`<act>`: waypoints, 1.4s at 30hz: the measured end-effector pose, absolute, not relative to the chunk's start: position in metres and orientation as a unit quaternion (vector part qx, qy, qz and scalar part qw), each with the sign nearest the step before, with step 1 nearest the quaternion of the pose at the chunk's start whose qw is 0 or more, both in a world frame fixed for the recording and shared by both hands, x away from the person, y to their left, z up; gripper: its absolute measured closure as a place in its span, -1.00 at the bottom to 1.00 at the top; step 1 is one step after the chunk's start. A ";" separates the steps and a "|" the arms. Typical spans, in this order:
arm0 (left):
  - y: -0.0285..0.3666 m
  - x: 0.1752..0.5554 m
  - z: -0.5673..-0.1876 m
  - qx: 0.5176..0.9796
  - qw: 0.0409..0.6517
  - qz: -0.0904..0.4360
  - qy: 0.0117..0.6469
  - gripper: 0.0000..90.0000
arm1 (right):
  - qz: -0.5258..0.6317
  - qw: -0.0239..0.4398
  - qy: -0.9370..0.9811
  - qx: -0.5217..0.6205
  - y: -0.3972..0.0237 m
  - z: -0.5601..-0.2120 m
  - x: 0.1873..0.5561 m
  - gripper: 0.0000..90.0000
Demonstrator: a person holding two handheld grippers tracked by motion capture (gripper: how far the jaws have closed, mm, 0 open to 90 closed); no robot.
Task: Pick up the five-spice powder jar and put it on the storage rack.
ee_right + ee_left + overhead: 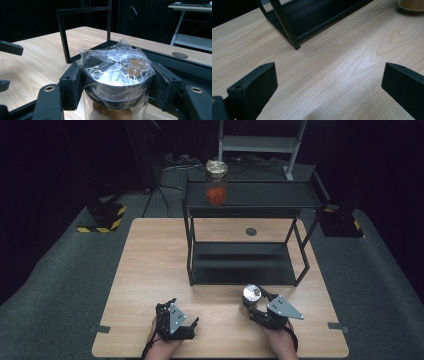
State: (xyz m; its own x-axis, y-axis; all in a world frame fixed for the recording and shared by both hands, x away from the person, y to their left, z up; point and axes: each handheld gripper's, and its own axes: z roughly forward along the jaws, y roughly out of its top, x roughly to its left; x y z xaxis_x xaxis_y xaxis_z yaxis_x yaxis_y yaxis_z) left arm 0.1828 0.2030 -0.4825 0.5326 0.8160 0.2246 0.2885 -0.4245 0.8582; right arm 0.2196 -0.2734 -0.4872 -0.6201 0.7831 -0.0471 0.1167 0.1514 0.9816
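Note:
A glass jar (251,293) of brown powder, its metal lid wrapped in crinkled clear film (115,65), stands on the wooden table (150,270) in front of the black rack. My right gripper (254,304) (116,81) is shut on it, one pad on each side just below the lid. My left gripper (183,311) (329,82) rests low over bare wood at the front left, open, with nothing between its pads (259,82). The base of the jar (412,5) sits at the top right of the left gripper view.
A black two-level rack (250,195) stands at the table's middle back, its lower shelf (242,262) bare. A second wrapped jar (216,182) with red contents sits on the top shelf. A round grommet hole (251,231) lies behind the rack. The left gripper's jaws (10,47) edge the right gripper view.

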 end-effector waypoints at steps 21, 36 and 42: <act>0.204 0.183 -0.483 0.778 0.405 0.326 0.353 -0.98 | 0.575 0.312 0.677 0.336 -0.297 -0.474 0.208 -0.25; 0.204 0.183 -0.482 0.781 0.402 0.327 0.347 -0.98 | 0.583 0.323 0.667 0.333 -0.302 -0.450 0.207 -0.25; 0.206 0.185 -0.482 0.780 0.405 0.322 0.352 -0.98 | 0.584 0.330 0.666 0.327 -0.299 -0.430 0.211 -0.25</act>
State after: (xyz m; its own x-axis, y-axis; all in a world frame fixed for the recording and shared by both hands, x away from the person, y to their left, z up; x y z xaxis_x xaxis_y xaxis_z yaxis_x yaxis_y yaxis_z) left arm 0.1846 0.2056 -0.4819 0.5443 0.8106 0.2161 0.2886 -0.4229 0.8590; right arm 0.2112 -0.2993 -0.4298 -0.5681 0.8209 -0.0578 0.0495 0.1042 0.9933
